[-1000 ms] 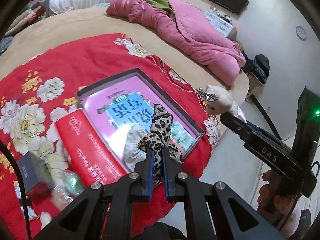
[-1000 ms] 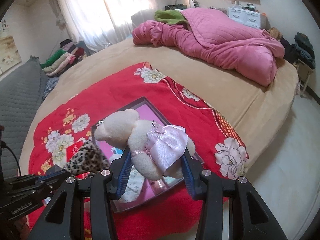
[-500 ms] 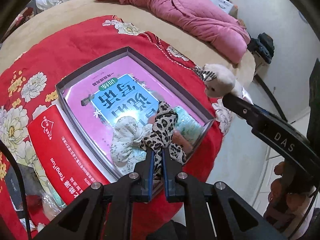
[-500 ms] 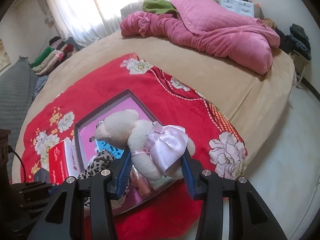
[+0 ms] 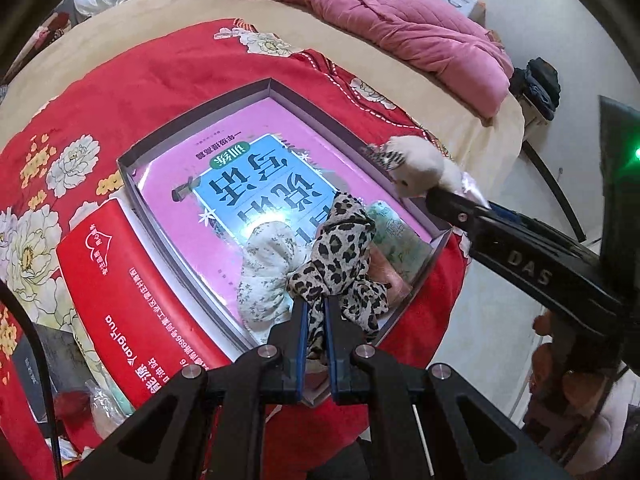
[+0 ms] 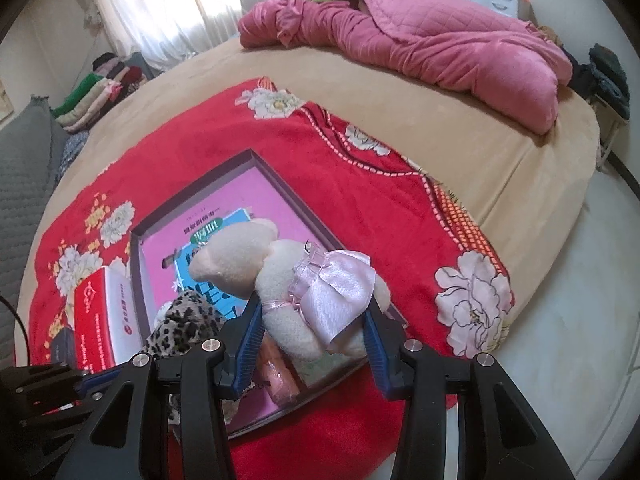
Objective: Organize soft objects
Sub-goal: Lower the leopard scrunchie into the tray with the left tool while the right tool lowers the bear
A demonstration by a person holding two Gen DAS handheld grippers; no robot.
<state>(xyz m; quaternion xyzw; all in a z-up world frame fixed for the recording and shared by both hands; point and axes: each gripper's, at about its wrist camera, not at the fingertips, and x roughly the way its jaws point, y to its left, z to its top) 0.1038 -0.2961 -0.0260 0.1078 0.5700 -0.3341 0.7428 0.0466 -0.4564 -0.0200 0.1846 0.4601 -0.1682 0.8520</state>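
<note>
My left gripper (image 5: pixel 315 312) is shut on a leopard-print cloth (image 5: pixel 340 256) and holds it over the near corner of a shallow grey box (image 5: pixel 200 108) with a pink and blue book in it. A white floral cloth (image 5: pixel 262 272) and a pink item (image 5: pixel 390 276) lie in the box. My right gripper (image 6: pixel 310 320) is shut on a cream plush bear in a pink satin dress (image 6: pixel 288 280), above the box's right edge (image 6: pixel 304 208). The bear also shows in the left wrist view (image 5: pixel 420 168), and the leopard cloth in the right wrist view (image 6: pixel 184 320).
The box lies on a red floral blanket (image 5: pixel 160 64) on a tan bed (image 6: pixel 400 120). A red carton (image 5: pixel 116 292) lies left of the box, with small packets (image 5: pixel 100 404) near it. A pink quilt (image 6: pixel 440 40) lies at the far side. The bed edge and floor (image 6: pixel 580 280) are to the right.
Both grippers have moved forward and down toward the box. The leopard cloth now hangs lower over the box's near corner, and the bear is closer to the box's right edge.
</note>
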